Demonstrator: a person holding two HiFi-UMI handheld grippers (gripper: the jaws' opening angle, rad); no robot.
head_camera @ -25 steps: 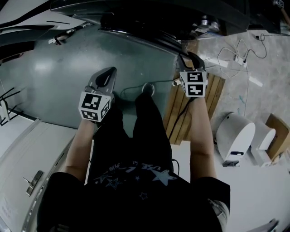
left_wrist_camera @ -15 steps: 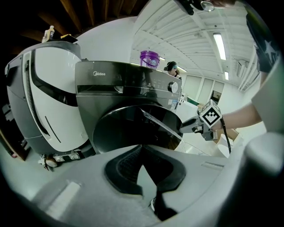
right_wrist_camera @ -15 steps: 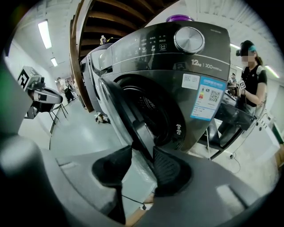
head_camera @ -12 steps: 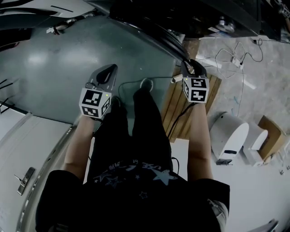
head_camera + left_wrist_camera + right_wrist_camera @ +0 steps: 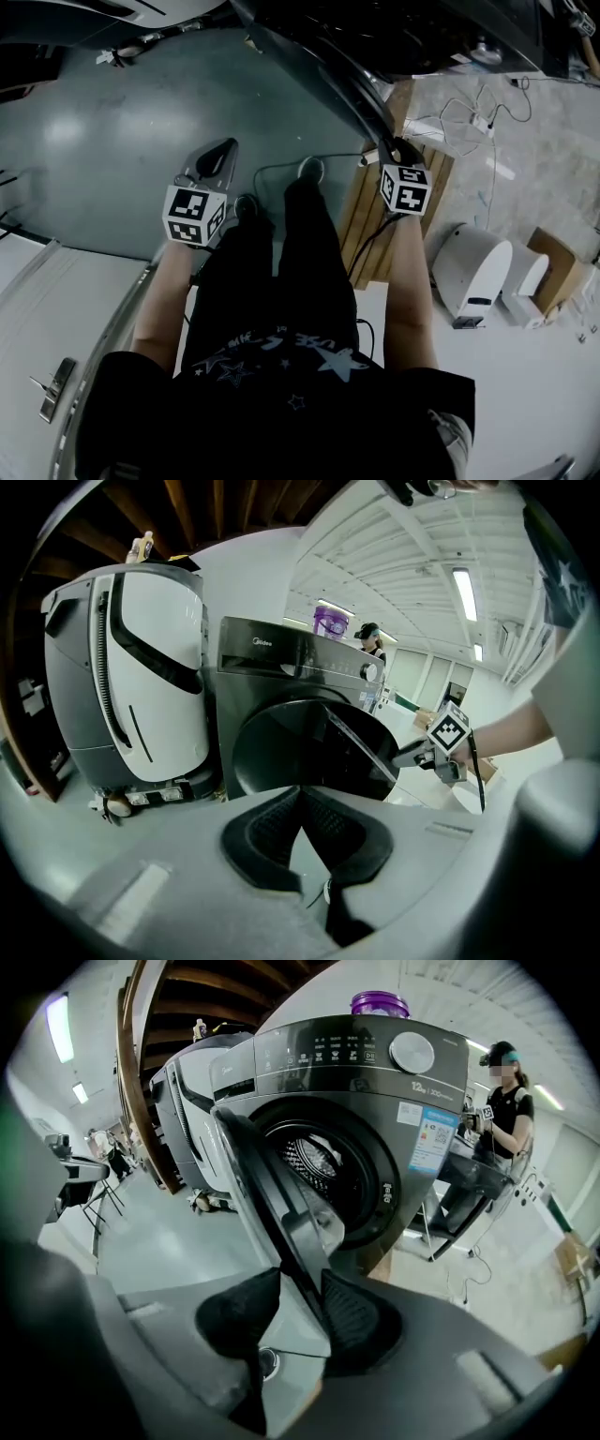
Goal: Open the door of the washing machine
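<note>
The right gripper [image 5: 298, 1288] has just been squeezing in and pinches the edge of the door [image 5: 267, 1185], so it can pull it. The door stands partly open from the washing machine [image 5: 394, 1101]. The left gripper [image 5: 300, 803] is closed on nothing and does no work here.

**Head view:** dim, cool light; pale glare patch on the glossy grey-green floor [image 5: 70, 131], upper left.

**Gripper views:** heavy fisheye curvature, black vignetted corners; white ceiling strip lights [image 5: 464, 581] bright toward upper corners; faint sheen on the dark round washing machine door [image 5: 281, 1232]; left hand-held gripper [image 5: 300, 797] and right hand-held gripper [image 5: 298, 1281] soft in the foreground.
</note>
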